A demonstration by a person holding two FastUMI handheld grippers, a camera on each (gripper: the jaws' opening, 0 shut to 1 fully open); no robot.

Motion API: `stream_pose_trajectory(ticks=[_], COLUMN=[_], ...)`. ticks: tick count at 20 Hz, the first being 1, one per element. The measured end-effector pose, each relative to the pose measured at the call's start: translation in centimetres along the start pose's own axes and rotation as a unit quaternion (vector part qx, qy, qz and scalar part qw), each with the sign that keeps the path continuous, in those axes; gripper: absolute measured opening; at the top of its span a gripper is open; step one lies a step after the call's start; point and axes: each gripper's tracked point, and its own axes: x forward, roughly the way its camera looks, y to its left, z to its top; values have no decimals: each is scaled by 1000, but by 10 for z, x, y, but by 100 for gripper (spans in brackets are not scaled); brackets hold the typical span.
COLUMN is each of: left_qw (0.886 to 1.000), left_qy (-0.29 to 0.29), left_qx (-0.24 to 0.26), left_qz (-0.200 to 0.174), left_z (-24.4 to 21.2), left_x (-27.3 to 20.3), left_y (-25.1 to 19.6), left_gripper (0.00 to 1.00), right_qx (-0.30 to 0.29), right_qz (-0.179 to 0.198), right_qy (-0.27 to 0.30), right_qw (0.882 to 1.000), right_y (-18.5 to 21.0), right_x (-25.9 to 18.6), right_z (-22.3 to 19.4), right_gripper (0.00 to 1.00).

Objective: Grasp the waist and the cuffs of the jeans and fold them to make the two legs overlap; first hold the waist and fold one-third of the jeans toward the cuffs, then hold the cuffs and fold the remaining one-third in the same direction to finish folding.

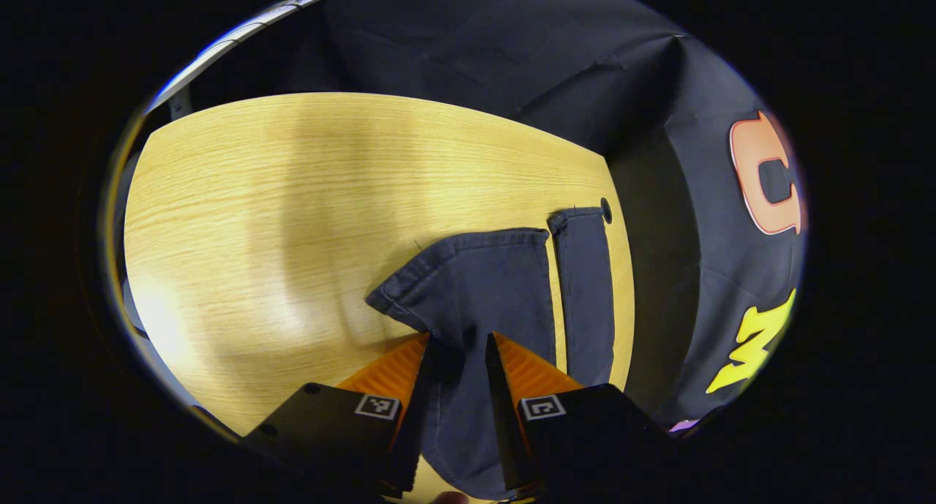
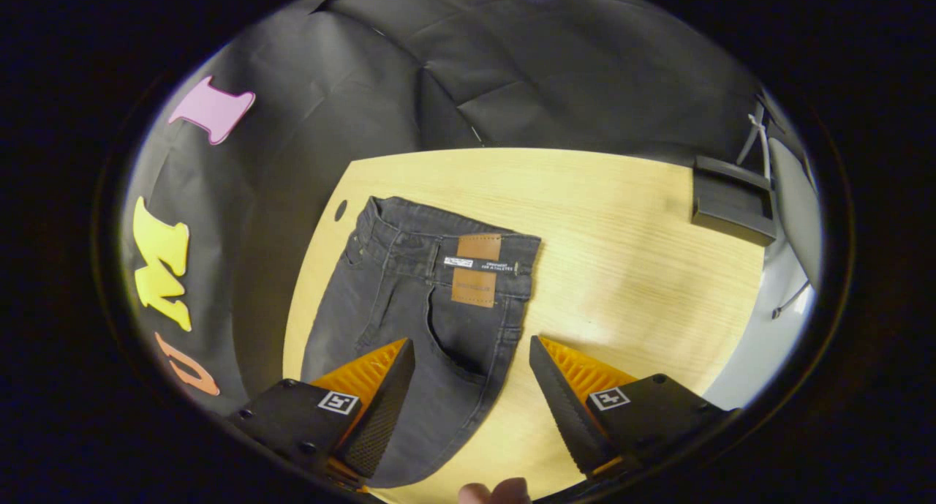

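jeans (image 1: 468, 299) between left claw (image 1: 458, 358) fingers, seemingly gripped.

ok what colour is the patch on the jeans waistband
Brown, on the dark grey jeans; the patch shows best in the right gripper view.

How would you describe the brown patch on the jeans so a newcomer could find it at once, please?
On the wooden table lie dark jeans, waist at the far end. Centred on the waistband sits the brown patch, crossed by a belt loop, the only tan spot on the dark denim.
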Motion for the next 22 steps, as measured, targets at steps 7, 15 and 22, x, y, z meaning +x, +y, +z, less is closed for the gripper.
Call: stream_pose_trajectory(ticks=[7,15,22], left_qw=[1000,999,998], left_qy=[11,25,61], left_qx=[5,25,23], left_qz=[12,26,22], left_z=[-4,-9,-11], left_x=[6,-3,-13], left_y=[-4,2,-18], left_gripper=[30,14,6], right_qx=[6,-47,25], right_qz=[-33,-201,-158], right_qy=[8,3,50], right_qw=[999,979,986], right_y=[9,-14,-5], right_x=[12,20,18], right_z=[5,6,8], right_gripper=[92,47,2])
